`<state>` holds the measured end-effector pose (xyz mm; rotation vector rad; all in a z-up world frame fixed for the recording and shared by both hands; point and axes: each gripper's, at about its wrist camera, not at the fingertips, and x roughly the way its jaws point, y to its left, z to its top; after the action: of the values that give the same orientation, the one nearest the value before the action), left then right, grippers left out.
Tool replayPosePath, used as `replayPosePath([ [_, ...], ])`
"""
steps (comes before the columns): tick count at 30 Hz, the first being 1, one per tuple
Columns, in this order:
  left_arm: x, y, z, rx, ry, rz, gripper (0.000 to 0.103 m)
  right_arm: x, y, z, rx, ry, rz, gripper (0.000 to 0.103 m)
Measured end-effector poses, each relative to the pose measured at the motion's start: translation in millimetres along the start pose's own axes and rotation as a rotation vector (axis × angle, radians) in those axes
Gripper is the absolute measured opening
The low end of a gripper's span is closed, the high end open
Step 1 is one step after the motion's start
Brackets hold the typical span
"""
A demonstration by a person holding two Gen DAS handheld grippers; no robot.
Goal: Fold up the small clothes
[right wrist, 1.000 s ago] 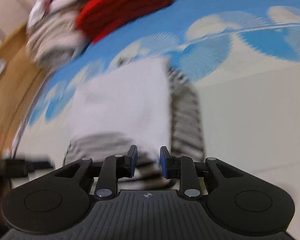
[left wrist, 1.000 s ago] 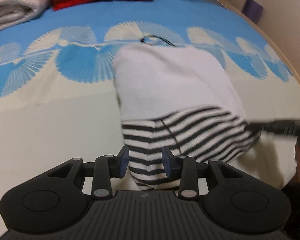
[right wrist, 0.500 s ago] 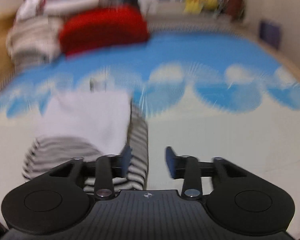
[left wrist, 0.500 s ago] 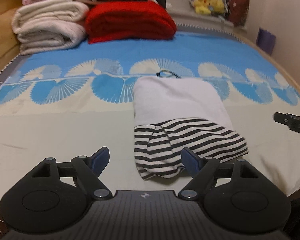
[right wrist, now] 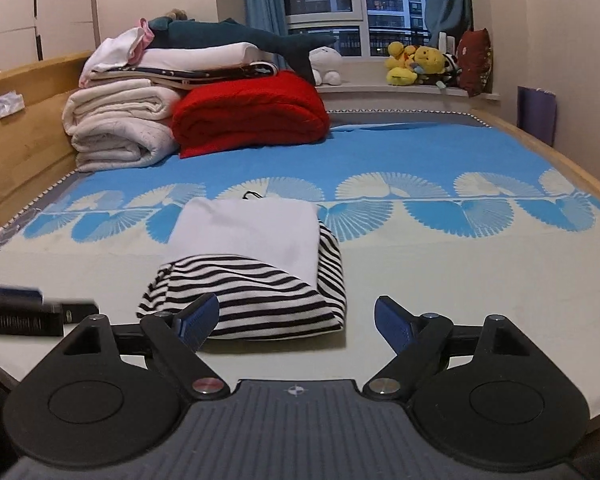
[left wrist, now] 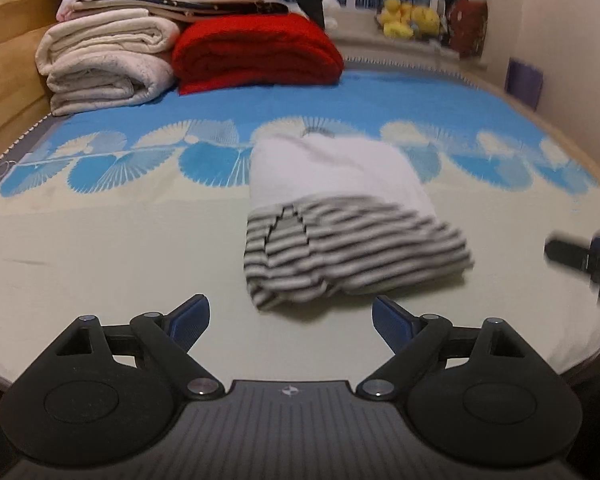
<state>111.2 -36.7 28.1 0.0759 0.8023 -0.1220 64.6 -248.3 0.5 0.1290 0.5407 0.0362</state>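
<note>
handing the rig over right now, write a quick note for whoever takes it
Left gripper: open, empty, short of the garment.
Right gripper: open, empty; its left finger overlaps the garment's near edge in view, contact unclear.
Striped garment: lies folded on the bed, white panel on top, striped sleeve folded across the near end.
Done: this piece looks folded.
Left: tidy or set it aside; no other unfolded clothes in view.

Across the middle of the frame the bed lay bare to the right of the folded striped garment, and bare to its left in the left wrist view. The cream blankets and red blanket blocked the upper left. The left tool intruded at the lower left edge.
</note>
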Motion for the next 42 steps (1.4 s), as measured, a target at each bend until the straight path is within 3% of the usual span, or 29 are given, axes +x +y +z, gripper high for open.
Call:
replayPosePath([
  [10, 9.3, 5.4, -1.1, -0.049, -0.001, -0.002, 0.092, 20.6, 14.4, -5.0, -0.039, 0.029, -0.007, 0.086],
  [20, 11.6, 0.6, 1.2, -0.053, -0.007, -0.011, 0.092, 26.5, 38.5, -4.5, -0.089, 0.035, 0.046, 0.086],
  [42, 15.1, -1.3, 2.6, -0.061, -0.01, -0.018, 0.092, 30.0, 44.4, -2.3, -0.085, 0.042, 0.059, 0.086],
])
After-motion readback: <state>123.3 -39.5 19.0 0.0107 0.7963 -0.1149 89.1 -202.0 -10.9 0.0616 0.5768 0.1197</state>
